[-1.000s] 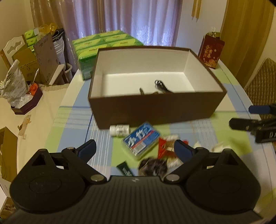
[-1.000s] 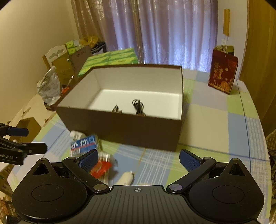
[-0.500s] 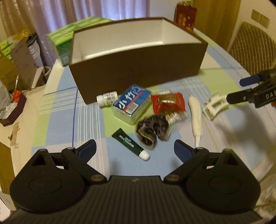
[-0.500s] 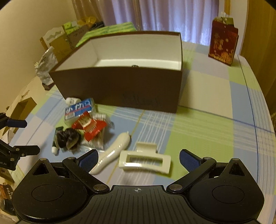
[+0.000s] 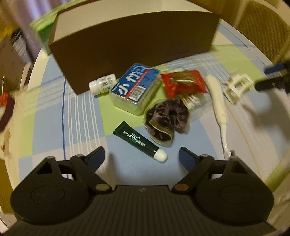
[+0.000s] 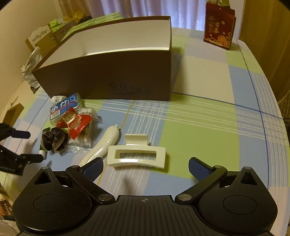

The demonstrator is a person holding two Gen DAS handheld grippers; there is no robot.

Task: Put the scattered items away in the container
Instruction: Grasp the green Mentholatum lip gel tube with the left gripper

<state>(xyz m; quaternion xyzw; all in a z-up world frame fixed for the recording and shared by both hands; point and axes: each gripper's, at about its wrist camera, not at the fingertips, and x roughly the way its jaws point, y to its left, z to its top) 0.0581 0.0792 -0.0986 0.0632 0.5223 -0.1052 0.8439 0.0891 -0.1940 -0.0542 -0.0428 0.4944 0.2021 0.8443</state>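
Checked cloth (image 6: 199, 130) in pale blue, green and white covers the table, with mauve curtains (image 6: 145, 9) hanging behind at twelve o'clock. Largest on it is the brown cardboard box (image 6: 112, 79), white inside; only the right wrist view looks over its rim, while the left wrist view sees just its dark outer wall. A red paper bag (image 6: 219, 25) with gold print stands at one o'clock, seen by the right camera alone.

Scattered things lie on the cloth outside the box, before its near wall. A clear plastic case with a blue label (image 5: 136, 89) lies nearest the wall, with a small white bottle (image 5: 103, 85) at its ten o'clock, touching the box. A crinkled red packet (image 5: 183, 81) rests on a bag of cotton swabs (image 6: 85, 134). A glossy cream handle (image 6: 103, 145) lies slantwise, and a cream rectangular hair claw (image 6: 136, 154) lies just beside it. A dark velvety scrunchie (image 5: 166, 119) is bunched at the middle, and a dark green tube (image 5: 139, 141), its lettering legible only from the left, has a white cap.

The left gripper (image 5: 141, 159) is spread wide over the tube, empty. The right gripper (image 6: 145, 167) is likewise splayed, empty, above the claw.
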